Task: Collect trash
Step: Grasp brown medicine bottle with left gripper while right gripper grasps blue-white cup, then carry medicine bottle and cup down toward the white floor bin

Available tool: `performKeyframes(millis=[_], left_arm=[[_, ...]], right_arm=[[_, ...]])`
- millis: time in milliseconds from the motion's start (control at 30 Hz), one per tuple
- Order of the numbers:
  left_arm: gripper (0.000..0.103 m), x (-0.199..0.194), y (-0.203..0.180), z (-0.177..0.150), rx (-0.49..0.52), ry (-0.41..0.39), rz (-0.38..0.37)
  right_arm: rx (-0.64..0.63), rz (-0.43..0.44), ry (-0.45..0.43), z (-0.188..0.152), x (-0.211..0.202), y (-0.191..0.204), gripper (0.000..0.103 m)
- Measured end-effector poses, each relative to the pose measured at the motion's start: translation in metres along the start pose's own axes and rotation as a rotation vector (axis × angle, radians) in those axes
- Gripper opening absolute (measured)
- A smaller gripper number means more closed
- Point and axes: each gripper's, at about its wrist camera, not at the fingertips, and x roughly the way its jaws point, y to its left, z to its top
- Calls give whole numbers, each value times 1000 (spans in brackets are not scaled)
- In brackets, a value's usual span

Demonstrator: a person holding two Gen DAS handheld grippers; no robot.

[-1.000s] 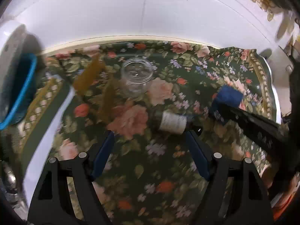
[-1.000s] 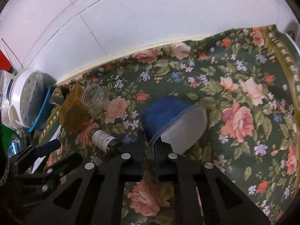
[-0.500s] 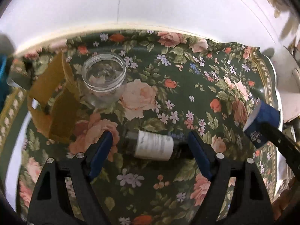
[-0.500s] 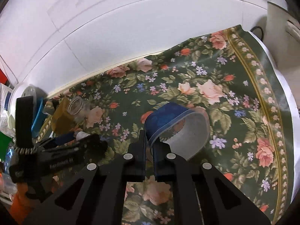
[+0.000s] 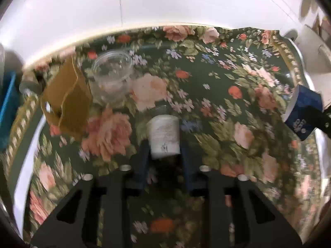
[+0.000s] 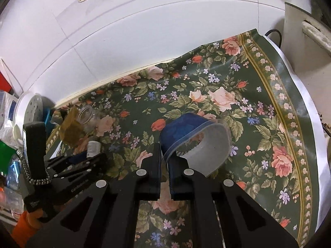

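Observation:
My left gripper (image 5: 164,144) is shut on a small dark bottle with a white label (image 5: 164,137), held upright-ish between the blue pads above the floral cloth. The bottle also shows in the right wrist view (image 6: 93,147). My right gripper (image 6: 164,154) is shut on the rim of a blue paper cup with a white inside (image 6: 194,142), held above the cloth. The cup also shows at the right edge of the left wrist view (image 5: 303,111). A clear glass jar (image 5: 112,74) and a brown paper piece (image 5: 68,101) lie at the back left.
The table has a dark green floral cloth (image 6: 238,107) against a white tiled wall (image 6: 144,31). A white perforated lid and blue container (image 6: 31,111) stand at the left edge. A white ledge (image 6: 310,31) is at the right.
My left gripper closed on the bottle, which turned from lying sideways to end-on between the pads. My right gripper lifted the blue cup a little higher and farther right.

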Motion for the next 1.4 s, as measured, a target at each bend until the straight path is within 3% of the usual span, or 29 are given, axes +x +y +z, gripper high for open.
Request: performKeyframes(millis=[167, 500, 967, 1400], left_arm=[[27, -25, -7, -10, -29, -37, -3], [27, -117, -55, -45, -51, -178, 52], [27, -245, -126, -144, -126, -329, 100], [27, -307, -129, -239, -83, -354, 53]], right_arm=[[-13, 20, -10, -5, -16, -2, 6], [-89, 84, -61, -26, -76, -14, 6], [-264, 161, -132, -84, -189, -16, 6], [-247, 145, -175, -164, -254, 13, 6]])
